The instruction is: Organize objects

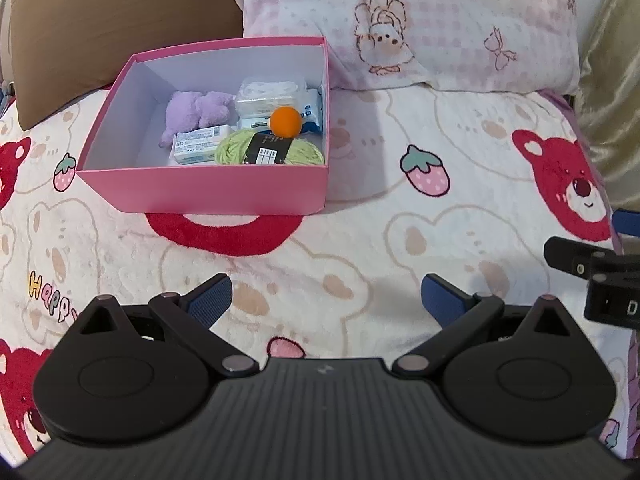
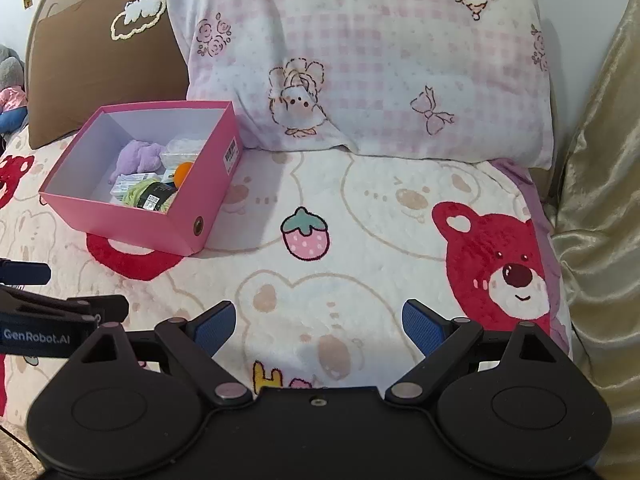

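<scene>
plainly both claws gape empty: left gripper [image 1: 326, 300], right gripper [image 2: 319, 326]. at eleven o'clock the pink box [image 1: 208, 192] holds an orange ball [image 1: 285, 121] perched on yarn [image 1: 236, 151]; nudging the box on soft bedding could probably roll it off.

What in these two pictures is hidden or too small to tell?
- Left wrist view: white packets in the pink box, print too small.
- Right wrist view: orange ball half behind the box wall; barcode sticker unreadable.
- Right wrist view: grey plush cut off by edge.
</scene>
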Tool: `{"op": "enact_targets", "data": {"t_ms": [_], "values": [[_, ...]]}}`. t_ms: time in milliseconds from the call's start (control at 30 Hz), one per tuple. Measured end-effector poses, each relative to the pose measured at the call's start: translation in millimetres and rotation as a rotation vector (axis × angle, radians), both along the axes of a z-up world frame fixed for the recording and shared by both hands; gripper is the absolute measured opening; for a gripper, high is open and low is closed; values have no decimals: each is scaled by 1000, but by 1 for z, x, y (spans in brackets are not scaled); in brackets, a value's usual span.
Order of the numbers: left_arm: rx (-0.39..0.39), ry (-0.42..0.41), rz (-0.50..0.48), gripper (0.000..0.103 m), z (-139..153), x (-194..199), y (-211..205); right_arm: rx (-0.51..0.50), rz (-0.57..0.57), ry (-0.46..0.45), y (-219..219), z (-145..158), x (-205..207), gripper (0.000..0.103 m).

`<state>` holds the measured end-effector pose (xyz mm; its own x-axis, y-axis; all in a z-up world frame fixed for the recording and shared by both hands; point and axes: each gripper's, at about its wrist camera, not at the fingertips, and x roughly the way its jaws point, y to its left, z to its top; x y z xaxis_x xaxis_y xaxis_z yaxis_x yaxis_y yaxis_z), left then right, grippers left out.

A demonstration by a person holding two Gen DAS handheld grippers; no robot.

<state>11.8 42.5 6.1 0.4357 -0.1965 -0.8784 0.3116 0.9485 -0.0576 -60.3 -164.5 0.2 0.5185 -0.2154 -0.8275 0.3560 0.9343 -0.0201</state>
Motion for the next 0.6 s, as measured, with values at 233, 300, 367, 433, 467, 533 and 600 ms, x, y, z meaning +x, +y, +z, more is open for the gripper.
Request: {"op": "enact_targets", "data": {"t_ms": [233, 300, 367, 433, 467, 533, 600], "values": [[9, -1, 6, 102, 2, -1, 2, -1, -5, 4, -3, -1, 1, 93], [8, -2, 12, 102, 2, 1, 5, -3, -5, 3, -2, -1, 1, 93], [8, -3, 24, 102, 3, 2, 9, -3, -6, 5, -2, -1, 1, 93], [8, -16, 51, 102, 5, 3, 13, -4, -5, 10, -2, -2, 1, 93], [10, -21, 56, 102, 6, 4, 15, -5, -5, 11, -1, -2, 1, 93], [6, -23, 62, 102, 8, 5, 19, -6, -4, 12, -1, -2, 1, 93], [5, -24, 67, 102, 9, 6, 21, -5, -4, 11, -1, -3, 1, 93]]}}
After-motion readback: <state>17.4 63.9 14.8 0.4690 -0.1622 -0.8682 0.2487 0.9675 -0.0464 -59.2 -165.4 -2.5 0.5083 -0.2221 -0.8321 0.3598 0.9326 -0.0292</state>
